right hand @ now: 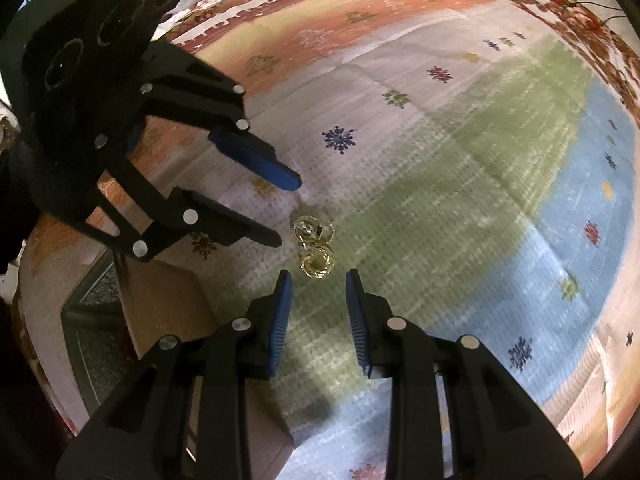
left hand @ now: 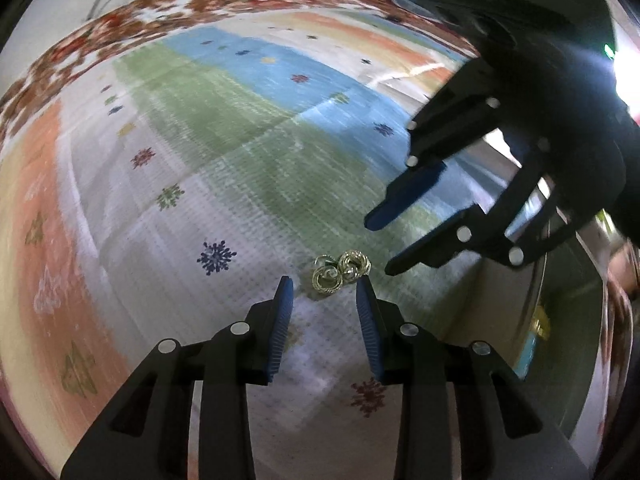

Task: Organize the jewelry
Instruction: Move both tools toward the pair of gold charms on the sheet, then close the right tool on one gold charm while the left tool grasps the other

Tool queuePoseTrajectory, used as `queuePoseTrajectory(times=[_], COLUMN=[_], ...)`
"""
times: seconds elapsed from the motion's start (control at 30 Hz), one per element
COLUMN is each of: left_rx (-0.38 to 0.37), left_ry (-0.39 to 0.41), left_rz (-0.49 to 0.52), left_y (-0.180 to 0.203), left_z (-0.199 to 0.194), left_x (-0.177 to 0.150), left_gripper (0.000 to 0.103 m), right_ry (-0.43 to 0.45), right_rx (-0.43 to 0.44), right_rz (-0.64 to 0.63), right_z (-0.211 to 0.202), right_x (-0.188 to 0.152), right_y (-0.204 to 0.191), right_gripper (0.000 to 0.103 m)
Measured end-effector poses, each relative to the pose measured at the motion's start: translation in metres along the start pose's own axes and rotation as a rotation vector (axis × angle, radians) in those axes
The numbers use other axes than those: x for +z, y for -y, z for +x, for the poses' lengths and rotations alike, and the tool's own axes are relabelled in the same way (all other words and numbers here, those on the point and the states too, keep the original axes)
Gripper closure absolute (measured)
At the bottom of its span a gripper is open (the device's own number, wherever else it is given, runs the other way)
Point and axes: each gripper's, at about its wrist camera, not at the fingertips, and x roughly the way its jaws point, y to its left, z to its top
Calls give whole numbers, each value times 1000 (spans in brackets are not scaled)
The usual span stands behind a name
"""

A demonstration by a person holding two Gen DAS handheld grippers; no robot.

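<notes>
Two gold knot-shaped earrings [left hand: 340,271] lie side by side, touching, on the pale band of a striped woven cloth [left hand: 224,152]. My left gripper [left hand: 324,282] points down at them, open, with its blue pads just short of the pair and nothing between them. My right gripper [left hand: 382,245] comes in from the right, also open, with its tips close beside the earrings. In the right wrist view the earrings [right hand: 314,246] sit just beyond my right gripper [right hand: 318,274], and my left gripper [right hand: 285,212] reaches in from the left.
The cloth [right hand: 480,184] has orange, white, green and blue bands with small snowflake motifs and a red floral border [left hand: 168,12]. Its edge drops off near the grippers, with a brown surface [right hand: 168,308] and a dark patterned mat [right hand: 92,320] below.
</notes>
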Motion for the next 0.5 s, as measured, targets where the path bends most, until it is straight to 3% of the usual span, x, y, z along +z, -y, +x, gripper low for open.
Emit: queuePoseTrajectory(times=[0.33, 0.5], left_rx=[-36, -57], left_ry=[-66, -46], left_rz=[229, 220], left_y=[5, 1], left_z=[13, 18], left_x=[5, 6], left_gripper=[67, 67], right_ry=[-12, -14], right_rx=[25, 30], right_rz=[-23, -27], right_z=[13, 16], right_x=[3, 5], right_y=[2, 3], right_gripper=[71, 71])
